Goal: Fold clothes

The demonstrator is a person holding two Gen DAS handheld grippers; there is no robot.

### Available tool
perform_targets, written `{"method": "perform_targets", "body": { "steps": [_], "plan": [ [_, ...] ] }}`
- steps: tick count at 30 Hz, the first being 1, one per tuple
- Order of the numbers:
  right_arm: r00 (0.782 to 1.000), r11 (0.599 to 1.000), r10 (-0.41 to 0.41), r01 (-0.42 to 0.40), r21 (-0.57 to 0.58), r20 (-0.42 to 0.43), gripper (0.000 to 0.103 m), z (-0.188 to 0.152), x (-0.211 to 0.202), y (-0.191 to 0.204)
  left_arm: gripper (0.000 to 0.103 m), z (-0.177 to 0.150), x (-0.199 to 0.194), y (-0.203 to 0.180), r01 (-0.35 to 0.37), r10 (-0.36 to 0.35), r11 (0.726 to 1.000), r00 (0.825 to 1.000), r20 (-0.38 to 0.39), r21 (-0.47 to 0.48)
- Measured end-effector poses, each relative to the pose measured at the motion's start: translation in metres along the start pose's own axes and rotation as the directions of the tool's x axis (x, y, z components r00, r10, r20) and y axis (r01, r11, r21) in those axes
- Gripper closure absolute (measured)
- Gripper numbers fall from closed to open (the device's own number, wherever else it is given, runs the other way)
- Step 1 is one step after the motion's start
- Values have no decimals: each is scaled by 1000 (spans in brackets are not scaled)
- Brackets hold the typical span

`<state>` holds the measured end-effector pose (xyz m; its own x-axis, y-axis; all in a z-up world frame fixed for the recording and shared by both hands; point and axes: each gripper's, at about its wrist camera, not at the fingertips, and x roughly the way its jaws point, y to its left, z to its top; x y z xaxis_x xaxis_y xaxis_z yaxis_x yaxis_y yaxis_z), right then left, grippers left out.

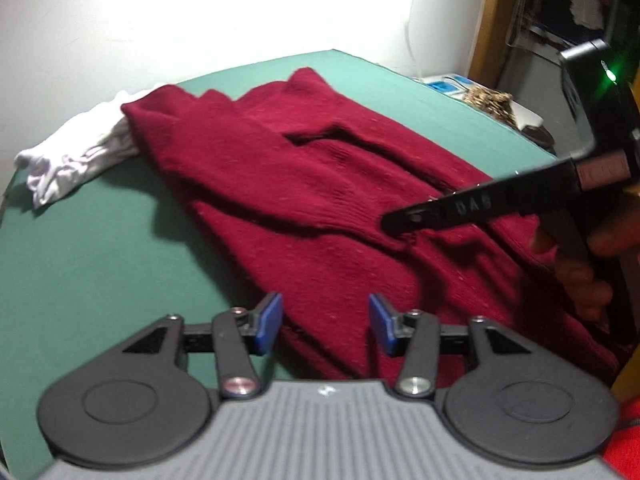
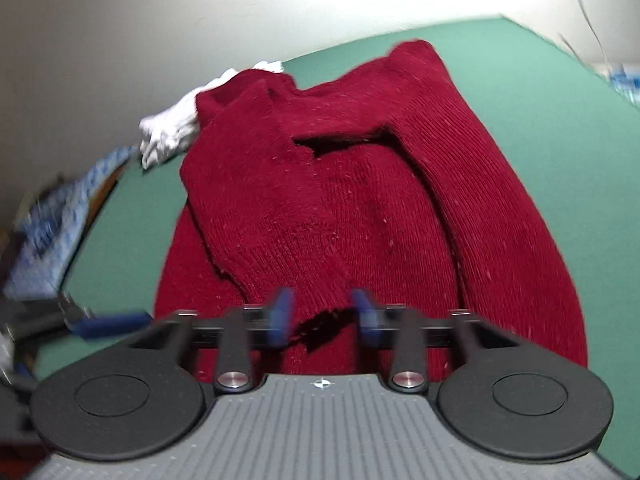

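A dark red knit sweater [image 1: 320,184] lies spread on the green table [image 1: 80,260], with its sleeves folded in over the body. My left gripper [image 1: 326,324] hangs open just above the sweater's near hem, nothing between its blue pads. One of its blue fingers [image 2: 112,322] shows at the left edge of the right wrist view. My right gripper [image 2: 324,316] has a sleeve cuff of the sweater [image 2: 360,200] between its blurred pads. From the left wrist view the right gripper [image 1: 394,226] pinches a pucker of fabric, with a hand [image 1: 580,280] holding it.
A crumpled white garment [image 1: 72,160] lies at the table's far left, touching the sweater's shoulder; it also shows as the white garment [image 2: 172,128]. Blue-patterned stuff [image 2: 48,232] sits off the left edge. Clutter [image 1: 488,100] and a wooden frame [image 1: 486,20] stand beyond the far right corner.
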<state>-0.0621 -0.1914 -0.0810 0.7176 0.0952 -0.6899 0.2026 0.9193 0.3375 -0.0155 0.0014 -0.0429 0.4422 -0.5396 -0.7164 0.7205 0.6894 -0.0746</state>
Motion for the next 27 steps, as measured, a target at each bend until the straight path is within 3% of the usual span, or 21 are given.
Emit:
{"method": "perform_targets", "body": {
  "steps": [5, 8, 11, 13, 16, 20, 22, 25, 27],
  "plan": [
    [993, 1000, 23, -23, -3, 113, 97, 21, -27, 4, 46, 0, -2, -6, 2, -2, 1000, 1000, -5, 11],
    [976, 993, 78, -94, 68, 203, 97, 42, -53, -3, 44, 2, -6, -14, 29, -30, 999, 1000, 11, 24],
    [938, 973, 129, -182, 142, 322, 97, 65, -85, -9, 44, 10, -7, -24, 64, -66, 997, 997, 41, 49],
    [903, 958, 151, -234, 165, 403, 97, 76, -110, -11, 51, 23, -2, -30, 120, -122, 991, 991, 51, 52],
    [862, 952, 156, -260, 159, 482, 97, 84, -143, -11, 51, 49, 12, -36, 198, -200, 979, 977, 72, 36],
    [823, 956, 136, -254, 144, 551, 97, 77, -179, -12, 51, 99, 47, -36, 182, -180, 983, 973, 143, -5],
    [810, 958, 115, -244, 153, 575, 97, 66, -195, -14, 51, 119, 67, -34, 132, -127, 991, 980, 154, -22],
    [793, 974, 38, -165, 153, 609, 97, 45, -222, -16, 51, 134, 89, -30, 32, -31, 1000, 987, 158, -2],
    [776, 985, -23, -91, 147, 630, 97, 30, -241, -16, 50, 138, 96, -29, 20, -25, 999, 989, 145, 33]
  ]
}}
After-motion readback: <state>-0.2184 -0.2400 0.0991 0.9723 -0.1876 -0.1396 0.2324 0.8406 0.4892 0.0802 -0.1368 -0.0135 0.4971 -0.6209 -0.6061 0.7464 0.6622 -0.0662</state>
